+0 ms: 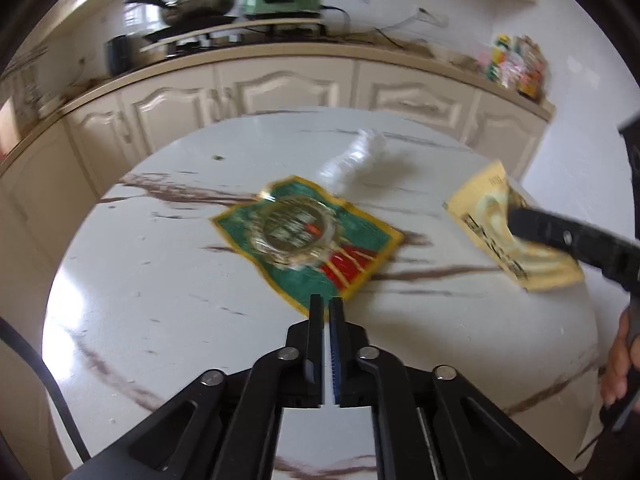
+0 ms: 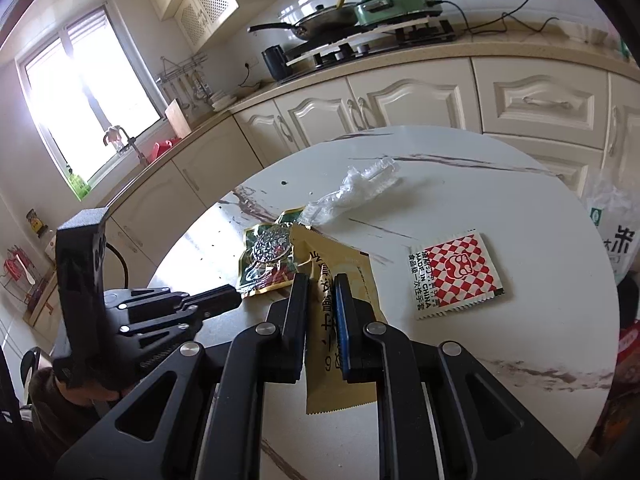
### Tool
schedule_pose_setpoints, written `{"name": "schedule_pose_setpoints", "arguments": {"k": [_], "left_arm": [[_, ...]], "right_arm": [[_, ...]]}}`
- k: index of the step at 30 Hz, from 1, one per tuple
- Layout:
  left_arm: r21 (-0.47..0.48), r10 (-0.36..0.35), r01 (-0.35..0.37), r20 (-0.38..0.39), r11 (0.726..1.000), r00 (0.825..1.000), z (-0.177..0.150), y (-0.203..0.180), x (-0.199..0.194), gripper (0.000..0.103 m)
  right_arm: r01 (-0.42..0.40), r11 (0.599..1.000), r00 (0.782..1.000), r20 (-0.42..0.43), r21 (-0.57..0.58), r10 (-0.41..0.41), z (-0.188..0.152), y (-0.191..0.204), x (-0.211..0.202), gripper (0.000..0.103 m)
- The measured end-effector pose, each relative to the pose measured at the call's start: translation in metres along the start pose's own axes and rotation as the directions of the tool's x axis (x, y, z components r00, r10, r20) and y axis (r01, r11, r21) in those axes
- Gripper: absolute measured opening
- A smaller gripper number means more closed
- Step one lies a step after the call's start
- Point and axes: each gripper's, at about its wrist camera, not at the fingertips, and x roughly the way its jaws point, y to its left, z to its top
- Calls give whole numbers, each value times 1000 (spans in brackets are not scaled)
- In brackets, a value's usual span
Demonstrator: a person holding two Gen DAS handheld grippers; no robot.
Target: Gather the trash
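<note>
A green snack packet lies on the round white marble table. My left gripper is shut, its fingertips pinching the packet's near corner; the right wrist view shows the left gripper at that corner of the green packet. My right gripper is shut on a beige packet, which it holds above the table. The left wrist view has the right gripper and the beige packet at the right. A crumpled clear plastic wrapper and a red-and-white checkered packet lie farther back.
Cream cabinets and a counter with a pan and a green appliance curve behind the table. A white printed bag stands at the table's right. A hand grips the right tool.
</note>
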Motion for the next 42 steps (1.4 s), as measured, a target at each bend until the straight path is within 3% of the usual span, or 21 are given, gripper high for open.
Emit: {"name": "schedule_pose_setpoints", "arguments": {"k": [1, 2, 4, 5, 8, 15, 20, 28, 32, 37, 42], "left_arm": [[-15, -5, 5, -3, 1000, 1000, 2, 3, -2, 18], [-35, -20, 19, -11, 999, 1000, 6, 9, 0, 41], [-80, 0, 2, 23, 997, 1000, 12, 16, -3, 67], [-94, 7, -4, 39, 996, 999, 24, 21, -8, 70], [-109, 39, -37, 9, 993, 999, 35, 21, 4, 70], [-133, 39, -49, -76, 990, 996, 64, 20, 37, 71], [-230, -9, -22, -136, 973, 991, 91, 26, 57, 76], [-202, 128, -166, -190, 965, 973, 106, 25, 77, 81], [-139, 200, -236, -235, 962, 951, 104, 23, 91, 102], [-139, 180, -215, -228, 967, 957, 101, 25, 97, 101], [-119, 162, -188, -199, 975, 967, 96, 20, 87, 84]], "right_arm": [[0, 1000, 1000, -1, -1, 0, 0, 0, 0, 13], [5, 1000, 1000, -1, -5, -5, 1, 0, 1, 13], [7, 1000, 1000, -5, -8, -7, 4, 0, 3, 13], [11, 1000, 1000, -4, -13, -11, 5, 0, 3, 13], [26, 999, 1000, -13, -29, -26, 11, 1, 8, 13], [67, 997, 998, -12, -36, -68, 23, 2, 20, 13], [70, 997, 997, -12, -23, -71, 24, -3, 21, 13], [51, 999, 999, -15, -10, -51, 25, -10, 23, 13], [35, 999, 999, -14, -9, -35, 25, -12, 23, 13], [18, 1000, 1000, -15, -4, -18, 24, -15, 25, 13], [9, 1000, 1000, -11, 1, -9, 24, -17, 23, 13]]}}
